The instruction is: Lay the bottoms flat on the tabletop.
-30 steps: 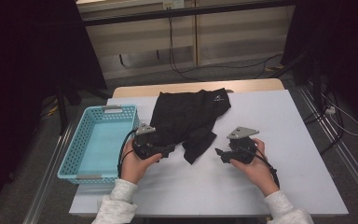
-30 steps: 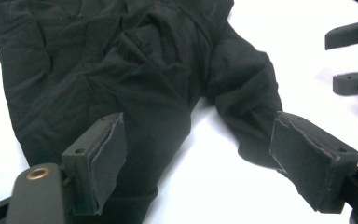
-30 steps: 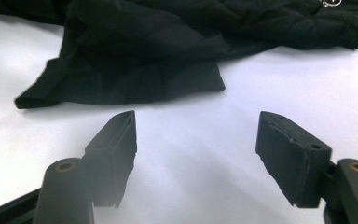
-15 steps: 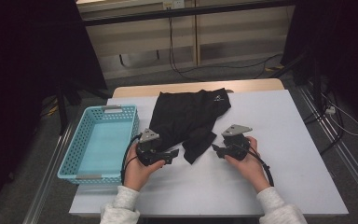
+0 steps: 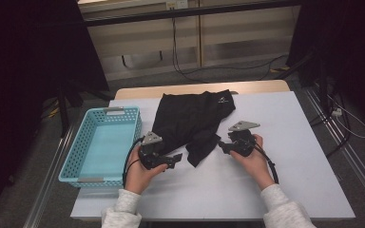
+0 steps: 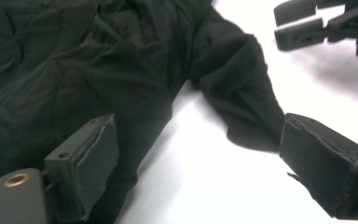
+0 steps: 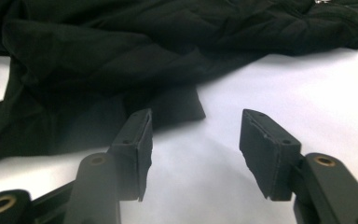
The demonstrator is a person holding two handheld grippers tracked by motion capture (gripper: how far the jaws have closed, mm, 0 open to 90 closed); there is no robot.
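Observation:
A black garment (image 5: pixel 190 114) lies crumpled on the white table (image 5: pixel 294 142), one loose end reaching toward the person. My left gripper (image 5: pixel 177 158) is at that end's left side. Its jaws have just been opening and stand wide apart (image 6: pixel 200 168), with the garment (image 6: pixel 98 70) lying under the left pad (image 6: pixel 95 158) and ahead of the gap; neither pad presses on it. My right gripper (image 5: pixel 221 146) is at the cloth's right edge. Its jaws (image 7: pixel 196 149) have just been closing; only bare table lies between them, and the garment's corner (image 7: pixel 177 109) is just ahead of the left pad (image 7: pixel 140 144).
A light blue perforated basket (image 5: pixel 76 152) stands at the table's left edge, nothing in it. The right half of the table is bare white. Cabinets and cables lie beyond the far edge. In the left gripper view the right gripper (image 6: pixel 317 25) is at the top right.
The right gripper has slid left toward the garment's edge and its jaws have narrowed. The left gripper has shifted slightly toward the loose end.

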